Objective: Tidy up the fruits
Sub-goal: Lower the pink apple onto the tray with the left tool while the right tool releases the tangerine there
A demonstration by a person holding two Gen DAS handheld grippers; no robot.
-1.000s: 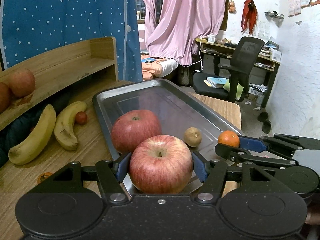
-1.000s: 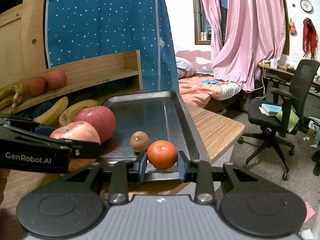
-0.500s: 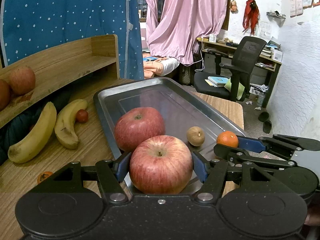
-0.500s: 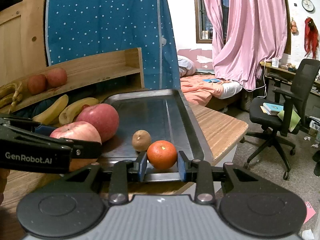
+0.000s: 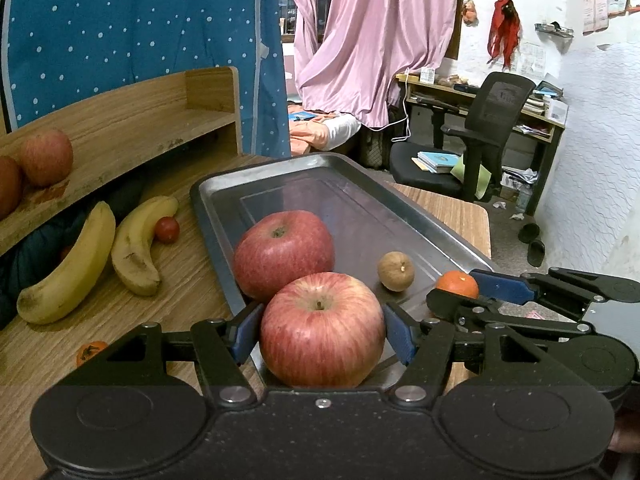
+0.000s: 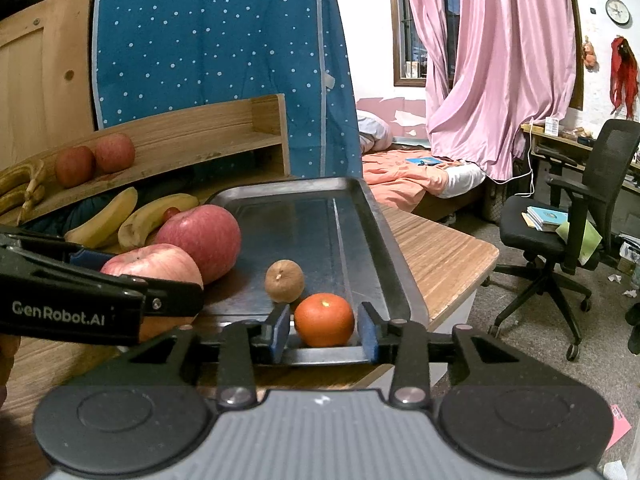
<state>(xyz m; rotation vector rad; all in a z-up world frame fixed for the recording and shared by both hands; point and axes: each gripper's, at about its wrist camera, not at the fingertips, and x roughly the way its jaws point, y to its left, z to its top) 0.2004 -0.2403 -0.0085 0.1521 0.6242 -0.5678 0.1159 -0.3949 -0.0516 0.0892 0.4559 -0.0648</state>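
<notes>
My left gripper (image 5: pixel 322 334) has a red apple (image 5: pixel 322 328) between its blue pads at the near end of the metal tray (image 5: pixel 280 184), with small gaps either side. A second apple (image 5: pixel 283 252) and a small brown fruit (image 5: pixel 396 271) lie in the tray. My right gripper (image 6: pixel 324 330) stands open around an orange (image 6: pixel 325 319) resting in the tray's near right corner, gaps showing beside it. In the right wrist view the tray (image 6: pixel 384 232), both apples (image 6: pixel 200 240) and the brown fruit (image 6: pixel 284 275) show.
Two bananas (image 5: pixel 100 256), a cherry tomato (image 5: pixel 167 229) and a small orange fruit (image 5: pixel 90 351) lie on the wooden table left of the tray. A wooden shelf (image 5: pixel 132 128) holds two apples (image 5: pixel 46 156). An office chair (image 6: pixel 568 216) stands beyond the table's right edge.
Both grippers lowered their fruit into the tray's near end. The right jaws opened off the orange, and the left jaws loosened around the apple.
</notes>
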